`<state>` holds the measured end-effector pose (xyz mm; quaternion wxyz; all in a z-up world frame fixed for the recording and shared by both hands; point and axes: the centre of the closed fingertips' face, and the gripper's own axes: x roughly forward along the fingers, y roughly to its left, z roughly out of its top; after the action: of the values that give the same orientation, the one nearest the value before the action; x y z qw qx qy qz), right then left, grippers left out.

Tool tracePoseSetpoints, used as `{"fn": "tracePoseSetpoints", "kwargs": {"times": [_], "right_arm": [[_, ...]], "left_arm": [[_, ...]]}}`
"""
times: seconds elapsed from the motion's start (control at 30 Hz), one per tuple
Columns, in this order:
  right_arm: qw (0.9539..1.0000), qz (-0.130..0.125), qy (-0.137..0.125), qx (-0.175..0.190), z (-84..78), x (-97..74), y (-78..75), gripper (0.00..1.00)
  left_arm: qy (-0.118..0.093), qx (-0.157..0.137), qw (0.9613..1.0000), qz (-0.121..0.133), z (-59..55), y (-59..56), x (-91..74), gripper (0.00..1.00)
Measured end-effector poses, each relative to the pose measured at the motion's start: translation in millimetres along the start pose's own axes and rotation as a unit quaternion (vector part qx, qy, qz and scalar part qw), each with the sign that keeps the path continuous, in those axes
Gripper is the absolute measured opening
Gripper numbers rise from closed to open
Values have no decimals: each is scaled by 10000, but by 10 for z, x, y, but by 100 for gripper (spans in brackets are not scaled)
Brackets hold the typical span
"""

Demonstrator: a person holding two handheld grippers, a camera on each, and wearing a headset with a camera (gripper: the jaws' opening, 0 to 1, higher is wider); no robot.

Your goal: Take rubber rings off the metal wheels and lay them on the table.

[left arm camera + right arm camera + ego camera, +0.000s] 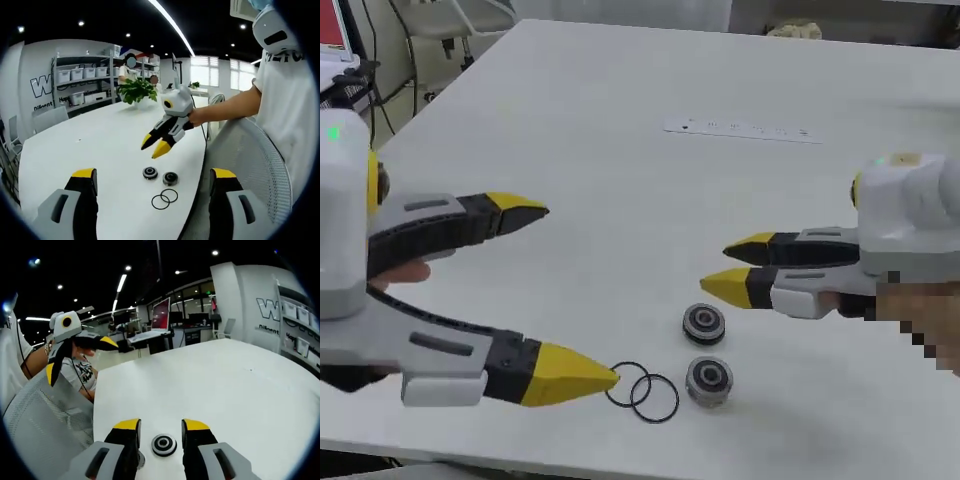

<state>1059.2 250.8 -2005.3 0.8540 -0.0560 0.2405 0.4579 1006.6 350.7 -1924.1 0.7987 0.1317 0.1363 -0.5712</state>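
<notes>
Rings [640, 390] just beside left tool [580, 296]

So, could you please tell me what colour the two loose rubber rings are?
The rubber rings are black; the head view shows them best.

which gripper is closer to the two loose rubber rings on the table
Left. The left gripper has its lower jaw tip right beside the rubber rings, jaws wide open. The right gripper is farther off, near the far metal wheel.
</notes>
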Motion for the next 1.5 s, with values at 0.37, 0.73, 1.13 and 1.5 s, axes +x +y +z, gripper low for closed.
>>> {"fn": "tracePoseSetpoints", "kwargs": {"times": [0.37, 0.73, 1.13, 1.5], "right_arm": [[9984, -39, 555, -111, -342, -26, -53, 29], [9971, 19, 740, -166, -478, 29, -23, 28], [9955, 91, 898, -291, -560, 86, 20, 27], [9946, -22, 984, -337, -633, 148, -5, 27]], "left_arm": [[308, 716, 9963, -367, 186, 53, 318, 90], [191, 1086, 9927, -493, 343, 166, 880, 77], [207, 910, 9939, -580, -35, 243, 1278, 58], [465, 413, 9971, -431, -511, 265, 1433, 40]]}}
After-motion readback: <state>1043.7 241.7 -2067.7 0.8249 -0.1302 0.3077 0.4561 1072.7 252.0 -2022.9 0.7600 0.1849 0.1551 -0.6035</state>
